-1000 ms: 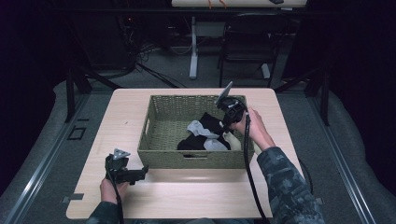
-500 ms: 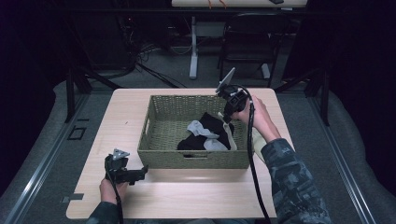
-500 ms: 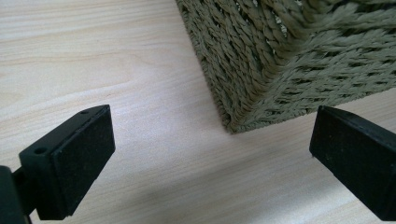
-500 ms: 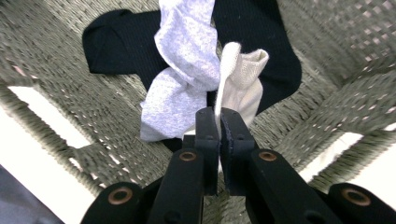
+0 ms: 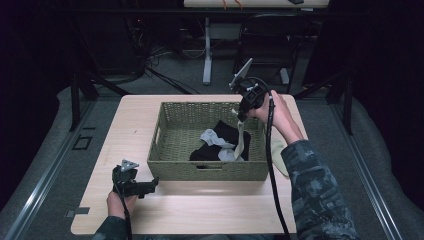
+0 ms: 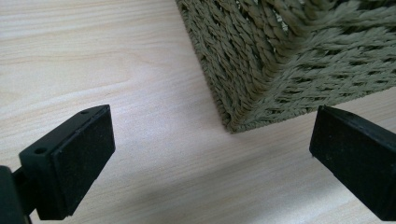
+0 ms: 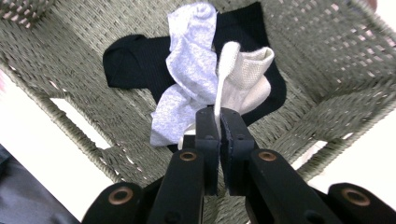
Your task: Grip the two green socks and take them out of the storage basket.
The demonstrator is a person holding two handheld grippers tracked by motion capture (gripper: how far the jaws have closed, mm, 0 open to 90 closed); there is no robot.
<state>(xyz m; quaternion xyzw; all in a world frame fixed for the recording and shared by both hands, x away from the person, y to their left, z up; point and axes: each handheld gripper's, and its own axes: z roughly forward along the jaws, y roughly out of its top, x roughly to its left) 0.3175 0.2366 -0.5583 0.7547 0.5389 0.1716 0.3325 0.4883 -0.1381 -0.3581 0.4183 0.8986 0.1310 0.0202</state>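
An olive wicker basket (image 5: 210,170) stands mid-table with a black sock (image 7: 135,60) and a light grey sock (image 7: 191,65) in it. Above the basket's right half, my right gripper (image 5: 242,117) is shut on the top of a cream sock (image 5: 241,140). The sock hangs down with its lower end still on the pile. In the right gripper view the jaws (image 7: 219,114) pinch the cream sock (image 7: 243,77) edge-on. My left gripper (image 5: 151,183) rests low by the basket's front left corner (image 6: 280,60), open wide with nothing between its pads (image 6: 79,158).
A pale piece of cloth (image 5: 278,155) lies on the table (image 5: 135,125) right of the basket, partly under the right forearm. Bare wood runs along the left and front of the basket. A chair and desk legs stand beyond the far edge.
My right gripper has risen and drawn back from the pile, lifting the cream sock so it now hangs. The left gripper has not moved.
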